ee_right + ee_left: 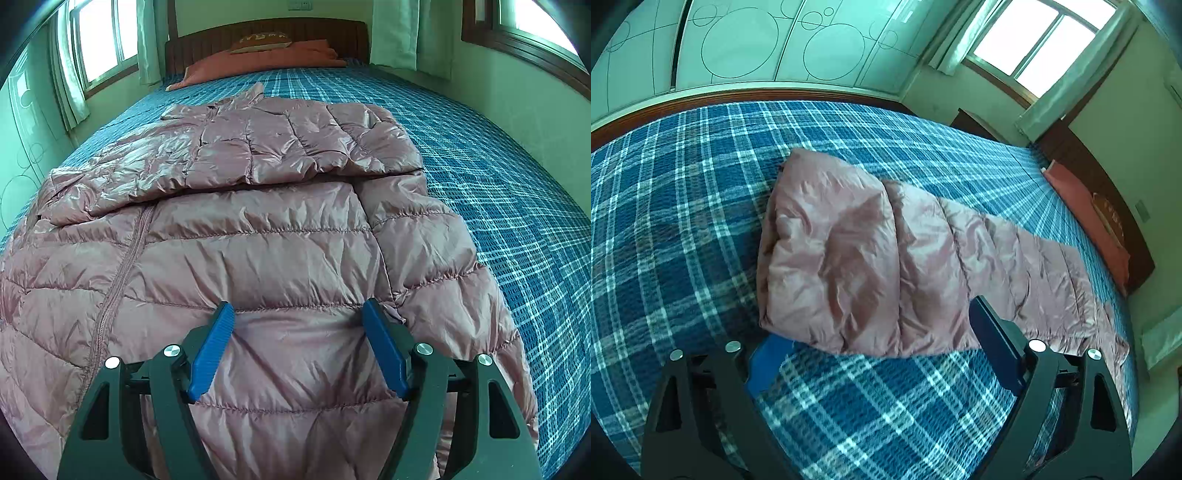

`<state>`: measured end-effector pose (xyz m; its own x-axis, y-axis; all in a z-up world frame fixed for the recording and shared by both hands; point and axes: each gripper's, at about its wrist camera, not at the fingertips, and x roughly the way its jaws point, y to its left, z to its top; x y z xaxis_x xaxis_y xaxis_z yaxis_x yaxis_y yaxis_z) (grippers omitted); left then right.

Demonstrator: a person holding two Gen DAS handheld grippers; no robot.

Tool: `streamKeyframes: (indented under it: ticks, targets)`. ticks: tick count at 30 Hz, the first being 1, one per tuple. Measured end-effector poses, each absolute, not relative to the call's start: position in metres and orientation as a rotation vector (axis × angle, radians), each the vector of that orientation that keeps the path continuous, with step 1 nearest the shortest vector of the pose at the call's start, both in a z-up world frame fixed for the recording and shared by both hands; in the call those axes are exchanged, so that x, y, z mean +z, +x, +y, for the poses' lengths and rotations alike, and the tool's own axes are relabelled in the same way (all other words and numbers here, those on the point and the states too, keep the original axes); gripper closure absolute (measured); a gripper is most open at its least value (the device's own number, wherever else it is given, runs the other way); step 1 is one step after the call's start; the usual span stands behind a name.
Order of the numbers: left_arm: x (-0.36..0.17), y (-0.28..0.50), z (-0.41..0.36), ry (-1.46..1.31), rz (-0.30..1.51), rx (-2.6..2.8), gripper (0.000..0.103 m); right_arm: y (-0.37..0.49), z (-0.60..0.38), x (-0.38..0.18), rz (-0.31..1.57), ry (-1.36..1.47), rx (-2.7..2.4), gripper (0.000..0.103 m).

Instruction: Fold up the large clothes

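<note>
A dusty-pink quilted puffer jacket (258, 229) lies on the blue plaid bedspread (498, 192), its upper part folded down over the body, its zipper running at the left. My right gripper (297, 302) stands open over the lower body panel. Its blue pads (212, 350) rest on the puffed fabric without pinching it. In the left wrist view the jacket (849, 258) is seen from the side as a long bundle. My left gripper (882, 325) is open wide at the jacket's near edge, and the fabric hides the tip of the left pad (768, 365).
An orange-red pillow (266, 59) lies against the dark wooden headboard (266, 35) at the far end of the bed. Curtained windows (103, 40) flank it. A white wardrobe with circle patterns (746, 48) stands beyond the bed's far side. Bare bedspread (665, 221) surrounds the jacket.
</note>
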<state>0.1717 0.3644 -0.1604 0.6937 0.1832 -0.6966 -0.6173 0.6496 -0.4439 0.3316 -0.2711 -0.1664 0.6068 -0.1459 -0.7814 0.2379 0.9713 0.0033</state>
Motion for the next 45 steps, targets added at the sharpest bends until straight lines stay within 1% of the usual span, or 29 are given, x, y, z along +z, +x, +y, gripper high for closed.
streamKeyframes:
  ticks: [2,3,4,5,6,8,11,16,19,23,30,34,37,39,41,43,44,45]
  targets:
    - [-0.161,0.172,0.378,-0.764,0.648,0.498,0.042,0.331,-0.271,-0.166,0.892,0.111,-0.222,0.032]
    - [-0.161,0.17,0.382,-0.785,0.649,0.506,0.046,0.332,-0.271,-0.166,0.892,0.11,-0.222,0.032]
    - [-0.161,0.172,0.383,-0.793,0.645,0.518,0.054,0.332,-0.272,-0.166,0.891,0.111,-0.222,0.032]
    - [-0.16,0.172,0.386,-0.789,0.642,0.535,0.064,0.331,-0.272,-0.166,0.891,0.111,-0.222,0.032]
    - [-0.158,0.172,0.388,-0.773,0.644,0.553,0.07,0.331,-0.272,-0.166,0.89,0.113,-0.221,0.032]
    - [-0.152,0.178,0.387,-0.75,0.642,0.548,0.09,0.331,-0.272,-0.166,0.888,0.117,-0.22,0.032]
    - [-0.131,0.185,0.361,-0.671,0.612,0.543,0.093,0.33,-0.273,-0.165,0.885,0.121,-0.219,0.032]
    - [-0.081,0.215,0.28,-0.459,0.549,0.417,0.095,0.328,-0.275,-0.165,0.878,0.134,-0.213,0.032]
    - [-0.063,0.239,0.217,-0.348,0.556,0.309,0.095,0.326,-0.279,-0.164,0.869,0.155,-0.203,0.032]
    - [-0.053,0.265,0.119,-0.168,0.563,0.18,0.095,0.324,-0.284,-0.163,0.857,0.189,-0.187,0.032]
    - [-0.073,0.311,-0.033,0.016,0.619,-0.01,0.095,0.324,-0.287,-0.163,0.848,0.217,-0.174,0.032]
    - [-0.091,0.321,-0.099,0.075,0.659,-0.089,0.095,0.324,-0.287,-0.163,0.847,0.226,-0.172,0.032]
    - [-0.112,0.325,-0.134,0.152,0.691,-0.116,0.095,0.324,-0.287,-0.164,0.848,0.228,-0.172,0.032]
    - [-0.126,0.326,-0.15,0.194,0.731,-0.122,0.09,0.324,-0.288,-0.164,0.847,0.229,-0.172,0.031]
    - [-0.133,0.328,-0.153,0.205,0.75,-0.13,0.074,0.324,-0.288,-0.164,0.847,0.232,-0.17,0.031]
    - [-0.132,0.323,-0.151,0.204,0.742,-0.14,0.068,0.324,-0.288,-0.164,0.847,0.234,-0.166,0.03]
    - [-0.131,0.318,-0.149,0.204,0.737,-0.144,0.061,0.324,-0.288,-0.164,0.847,0.234,-0.167,0.03]
    - [-0.128,0.314,-0.148,0.201,0.732,-0.148,0.058,0.324,-0.288,-0.164,0.847,0.233,-0.167,0.03]
